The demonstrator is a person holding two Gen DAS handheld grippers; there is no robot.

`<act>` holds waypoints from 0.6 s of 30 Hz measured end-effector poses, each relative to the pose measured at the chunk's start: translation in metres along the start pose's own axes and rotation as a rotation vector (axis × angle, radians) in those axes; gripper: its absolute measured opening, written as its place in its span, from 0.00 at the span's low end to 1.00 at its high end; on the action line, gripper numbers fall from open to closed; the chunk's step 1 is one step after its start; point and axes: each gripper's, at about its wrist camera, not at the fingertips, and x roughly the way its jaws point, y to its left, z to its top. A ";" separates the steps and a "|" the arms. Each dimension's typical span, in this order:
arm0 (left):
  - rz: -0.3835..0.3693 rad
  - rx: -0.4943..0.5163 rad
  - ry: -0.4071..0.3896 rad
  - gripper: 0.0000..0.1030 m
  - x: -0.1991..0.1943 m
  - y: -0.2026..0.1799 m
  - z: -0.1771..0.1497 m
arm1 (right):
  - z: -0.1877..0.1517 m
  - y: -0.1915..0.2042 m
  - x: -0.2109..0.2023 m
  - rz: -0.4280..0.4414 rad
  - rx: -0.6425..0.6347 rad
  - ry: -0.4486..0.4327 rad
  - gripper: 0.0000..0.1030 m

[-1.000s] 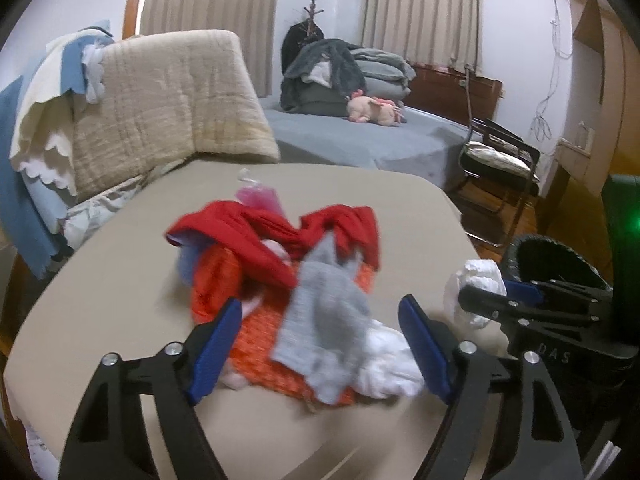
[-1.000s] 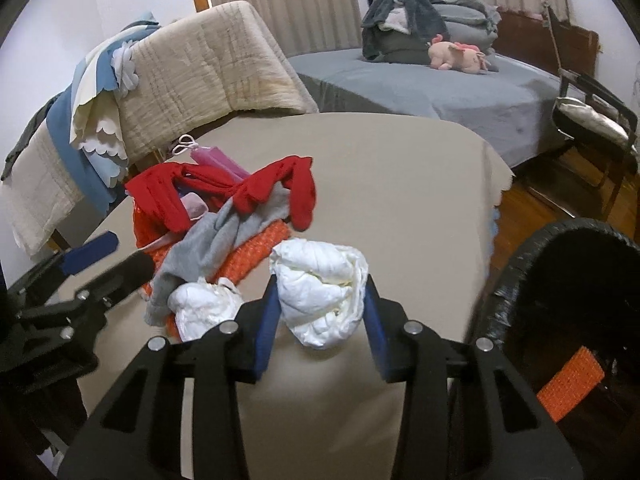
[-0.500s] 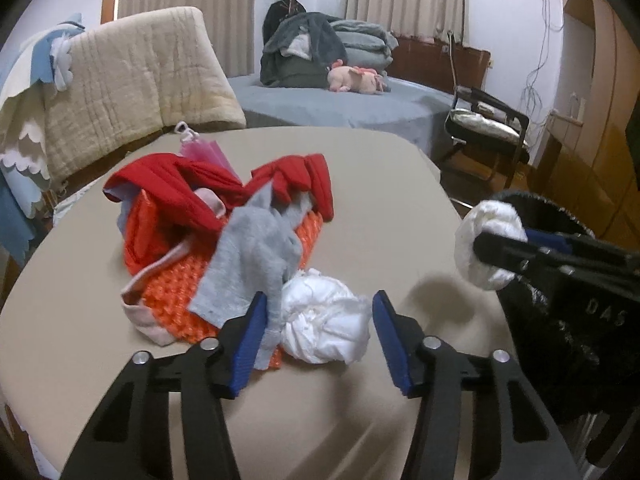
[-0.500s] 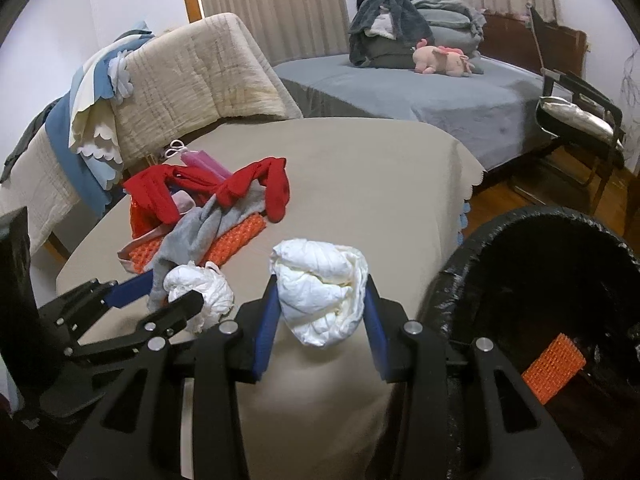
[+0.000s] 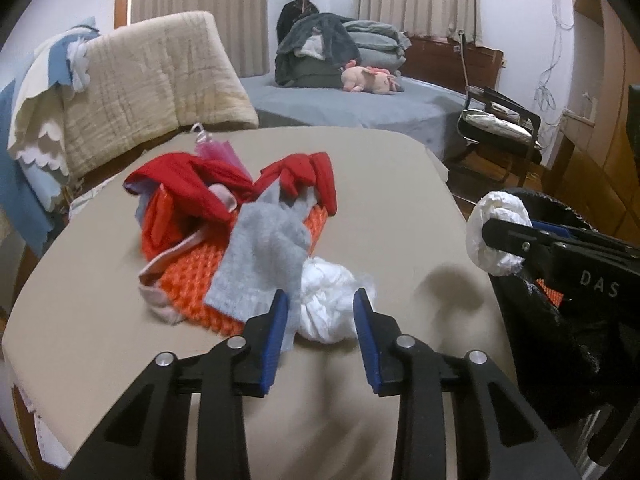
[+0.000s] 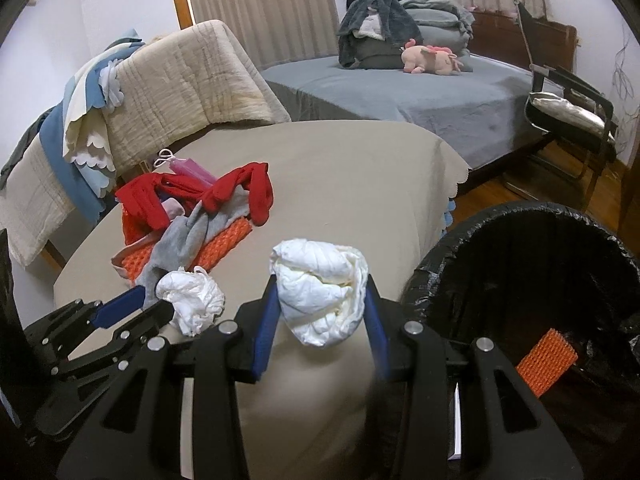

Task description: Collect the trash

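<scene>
My right gripper (image 6: 318,312) is shut on a crumpled white paper wad (image 6: 320,288) and holds it above the table edge, just left of the black-lined trash bin (image 6: 520,280); the wad also shows in the left wrist view (image 5: 496,232). My left gripper (image 5: 320,316) is open, its blue pads on either side of a second white wad (image 5: 328,304) that lies on the beige table (image 5: 380,200) against a grey sock (image 5: 264,264). From the right wrist view that wad (image 6: 192,300) sits at the left gripper's tips (image 6: 158,302).
A pile of red cloth (image 5: 192,188), orange mesh (image 5: 192,280) and a pink item lies on the table's left half. An orange piece (image 6: 546,356) lies in the bin. A quilt-draped chair (image 5: 152,80), a bed (image 5: 352,104) and a black chair (image 5: 500,124) stand beyond.
My left gripper has closed in and narrowed around the second white wad. My right gripper has carried its wad rightward to the bin's rim.
</scene>
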 end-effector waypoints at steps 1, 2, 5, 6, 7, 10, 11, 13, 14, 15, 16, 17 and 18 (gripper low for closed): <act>-0.002 -0.005 0.006 0.33 0.000 0.000 -0.001 | 0.000 0.000 0.000 0.001 -0.002 0.001 0.38; 0.000 -0.003 0.007 0.33 0.000 0.000 -0.001 | 0.000 0.000 0.000 0.003 -0.004 0.003 0.38; 0.002 -0.004 0.005 0.33 -0.001 0.000 -0.003 | 0.000 0.002 -0.001 0.003 -0.012 0.004 0.38; 0.001 -0.005 0.007 0.33 0.001 0.000 -0.004 | 0.000 0.003 -0.001 0.003 -0.013 0.004 0.38; 0.004 -0.005 0.010 0.33 0.001 -0.001 -0.004 | 0.000 0.003 -0.001 0.003 -0.014 0.004 0.38; -0.007 -0.019 0.024 0.33 -0.001 -0.001 -0.007 | 0.000 0.003 -0.002 0.002 -0.013 0.003 0.38; -0.012 -0.016 0.029 0.33 -0.003 -0.003 -0.008 | 0.000 0.003 -0.001 0.003 -0.013 0.003 0.38; -0.015 -0.011 0.031 0.33 -0.004 -0.005 -0.010 | 0.000 0.003 -0.001 0.002 -0.014 0.003 0.38; -0.010 -0.003 0.034 0.33 -0.003 -0.006 -0.011 | -0.001 0.003 -0.001 0.003 -0.013 0.006 0.38; -0.011 0.002 0.041 0.33 -0.001 -0.007 -0.013 | -0.001 0.003 -0.001 0.006 -0.012 0.008 0.38; -0.013 0.000 0.047 0.33 0.001 -0.007 -0.013 | -0.002 0.004 -0.002 0.006 -0.014 0.009 0.38; -0.014 -0.002 0.052 0.33 0.003 -0.007 -0.014 | -0.002 0.005 -0.002 0.005 -0.016 0.010 0.38; -0.010 0.004 0.049 0.33 0.007 -0.007 -0.014 | -0.002 0.005 -0.002 0.004 -0.016 0.011 0.38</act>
